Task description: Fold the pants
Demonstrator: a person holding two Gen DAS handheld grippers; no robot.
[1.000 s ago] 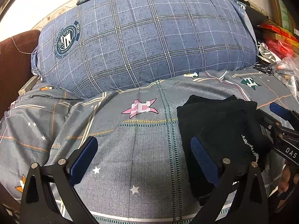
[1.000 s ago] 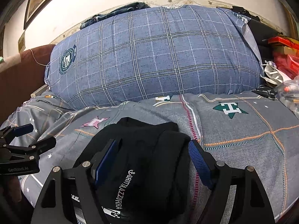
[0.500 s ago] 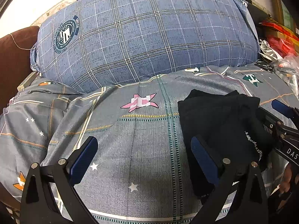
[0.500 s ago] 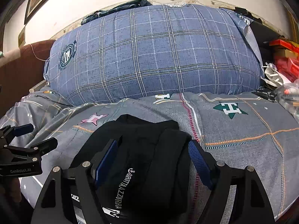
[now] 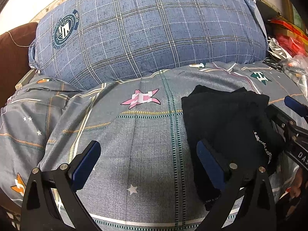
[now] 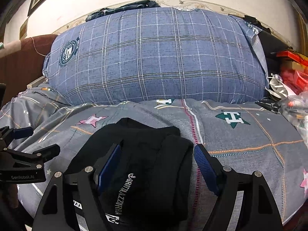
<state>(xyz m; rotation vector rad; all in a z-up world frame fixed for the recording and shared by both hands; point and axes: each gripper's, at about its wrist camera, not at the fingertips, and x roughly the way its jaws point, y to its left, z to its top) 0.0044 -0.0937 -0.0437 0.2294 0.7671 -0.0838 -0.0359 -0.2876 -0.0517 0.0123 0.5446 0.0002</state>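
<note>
I read the pants [image 6: 146,165] as a folded black bundle at 6 o'clock on the bed cover [image 6: 250,134]. My right gripper [image 6: 156,168] straddles them, jaws wide; my left gripper [image 5: 148,165] is wide, empty. Risk: lifting one layer unfolds the stack.

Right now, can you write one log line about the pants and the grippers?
pants: folded, lying on bed cover | left hand-held gripper: open, empty | right hand-held gripper: open, astride pants

A large blue plaid pillow [image 6: 157,57] with a round crest lies at the head of the bed, on a grey bedsheet [image 5: 134,154] printed with stars. Red packaging [image 6: 294,73] and a plastic bag [image 6: 296,105] sit at right.
</note>
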